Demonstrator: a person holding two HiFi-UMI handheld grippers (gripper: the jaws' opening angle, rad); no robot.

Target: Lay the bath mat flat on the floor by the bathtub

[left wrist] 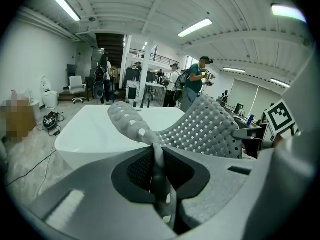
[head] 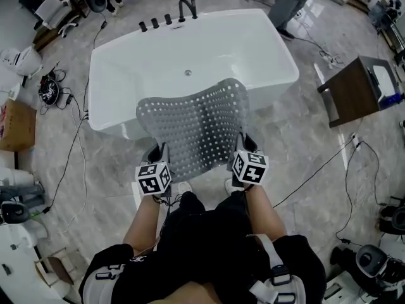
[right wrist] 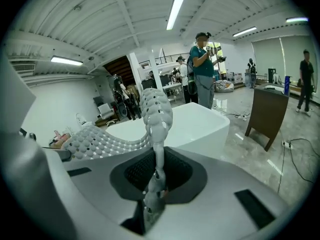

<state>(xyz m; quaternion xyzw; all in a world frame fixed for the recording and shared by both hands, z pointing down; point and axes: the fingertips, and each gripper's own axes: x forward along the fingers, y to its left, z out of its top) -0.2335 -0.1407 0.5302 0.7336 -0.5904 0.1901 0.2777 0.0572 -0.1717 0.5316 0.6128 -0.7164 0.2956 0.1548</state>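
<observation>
A grey perforated bath mat [head: 193,126] hangs in the air between both grippers, over the near rim of the white bathtub [head: 126,62]. My left gripper [head: 158,159] is shut on the mat's near left corner, my right gripper [head: 243,151] on its near right corner. In the left gripper view the mat's edge [left wrist: 157,156] is pinched between the dark pads and the mat [left wrist: 210,129] curves up to the right. In the right gripper view the mat [right wrist: 156,115] rises from the pads and sags left.
A brown side table [head: 357,90] stands right of the tub. Cables [head: 69,144] run over the marble floor on both sides. A cardboard box [head: 16,125] and equipment sit at the left. Several people [right wrist: 202,66] stand beyond the tub. My shoes [head: 183,187] stand just before the tub.
</observation>
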